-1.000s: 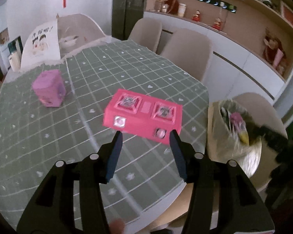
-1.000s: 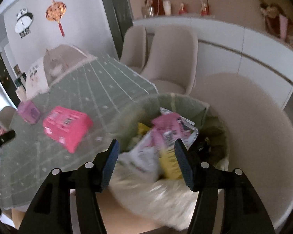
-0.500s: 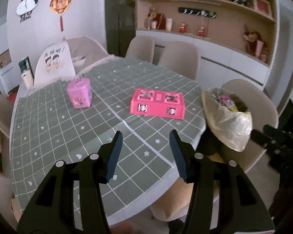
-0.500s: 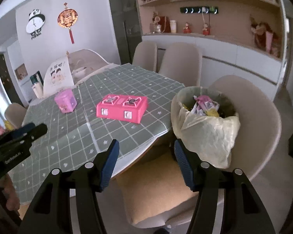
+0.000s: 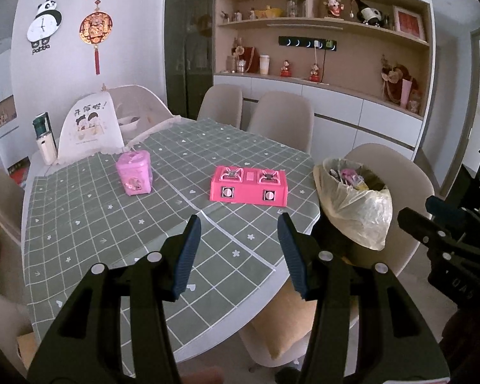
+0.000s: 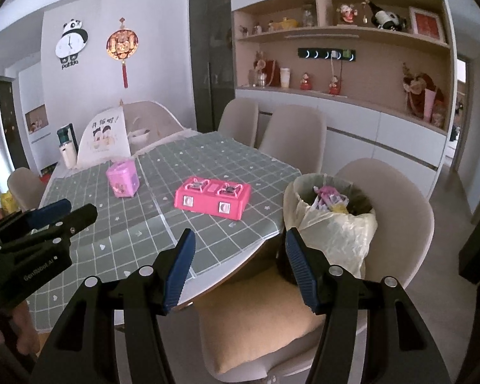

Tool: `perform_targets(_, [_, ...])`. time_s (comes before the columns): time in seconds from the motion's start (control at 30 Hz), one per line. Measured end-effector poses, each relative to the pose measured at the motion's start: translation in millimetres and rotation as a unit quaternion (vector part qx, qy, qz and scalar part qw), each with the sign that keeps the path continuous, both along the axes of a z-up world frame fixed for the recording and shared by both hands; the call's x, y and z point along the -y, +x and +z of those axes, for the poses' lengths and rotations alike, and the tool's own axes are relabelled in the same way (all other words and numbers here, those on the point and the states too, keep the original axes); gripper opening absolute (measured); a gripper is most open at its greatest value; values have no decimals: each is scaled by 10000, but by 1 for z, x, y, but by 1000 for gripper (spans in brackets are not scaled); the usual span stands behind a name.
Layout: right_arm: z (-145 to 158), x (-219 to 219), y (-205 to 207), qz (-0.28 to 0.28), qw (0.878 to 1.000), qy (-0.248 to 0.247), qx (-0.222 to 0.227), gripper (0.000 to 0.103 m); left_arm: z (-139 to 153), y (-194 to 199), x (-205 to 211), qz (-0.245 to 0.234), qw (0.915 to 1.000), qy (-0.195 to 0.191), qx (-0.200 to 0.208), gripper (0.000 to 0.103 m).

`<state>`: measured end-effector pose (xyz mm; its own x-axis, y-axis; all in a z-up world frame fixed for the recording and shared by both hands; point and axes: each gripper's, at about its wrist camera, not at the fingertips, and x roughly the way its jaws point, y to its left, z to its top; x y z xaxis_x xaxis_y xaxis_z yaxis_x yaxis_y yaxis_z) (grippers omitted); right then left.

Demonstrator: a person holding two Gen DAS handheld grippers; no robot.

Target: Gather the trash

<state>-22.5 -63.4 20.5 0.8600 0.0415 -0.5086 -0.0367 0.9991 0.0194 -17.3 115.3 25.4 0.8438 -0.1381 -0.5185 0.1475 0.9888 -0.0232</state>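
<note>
My left gripper (image 5: 238, 240) jaws stand apart, nothing between them; my right gripper (image 6: 240, 254) likewise parted and empty, above a cushioned chair (image 6: 265, 329); the bag-lined trash bin (image 6: 332, 224) sits on that chair at the table (image 5: 112, 224) edge, wrappers (image 6: 328, 196) inside; farther: pink toy stove (image 5: 248, 185), pink box (image 5: 134, 177).

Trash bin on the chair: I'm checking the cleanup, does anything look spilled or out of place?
Nothing spilled. The oddity is the placement: the trash bin lined with a yellowish plastic bag sits on the beige chair's tan seat cushion, not the floor, full to its rim.
</note>
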Motion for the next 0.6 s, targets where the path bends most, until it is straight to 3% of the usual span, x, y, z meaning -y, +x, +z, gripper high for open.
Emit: perform_targets(0.6, [5,0,-3,-65,10000,-7,58,55,2,-2,-5,6,10000,-24,-15,47])
